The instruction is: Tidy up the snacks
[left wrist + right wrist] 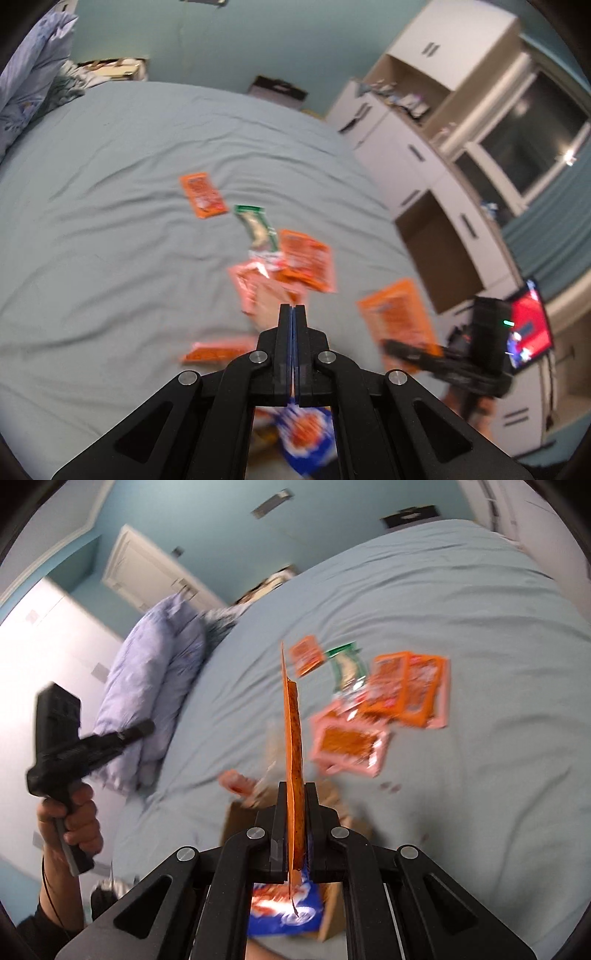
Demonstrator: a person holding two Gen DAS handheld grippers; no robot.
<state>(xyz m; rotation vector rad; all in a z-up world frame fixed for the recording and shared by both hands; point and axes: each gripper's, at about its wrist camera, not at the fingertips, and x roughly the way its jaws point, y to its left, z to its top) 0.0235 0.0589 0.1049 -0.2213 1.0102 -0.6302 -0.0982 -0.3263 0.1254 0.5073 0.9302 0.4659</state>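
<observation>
A: Tongs first: how is each set?

B: Left gripper [294, 314] is shut flat, nothing held. Right gripper [295, 794] is clamped edge-on upon a thin orange foil snack packet [293, 731], presumably for the open brown cardboard box [236, 819] below.

A: Loose packets are counted how?

B: On the pale blue bedsheet [110, 221], about five orange or pink, one green [256, 225]; blur prevents certainty.

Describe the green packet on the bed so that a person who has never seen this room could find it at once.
Start from the wide pale blue bed sheet, where snack packets lie scattered near the middle. The green packet lies between a lone orange packet on the far side and an overlapping heap of orange and pink packets on the near side. It alone is green, narrow, with a pale centre.
</observation>
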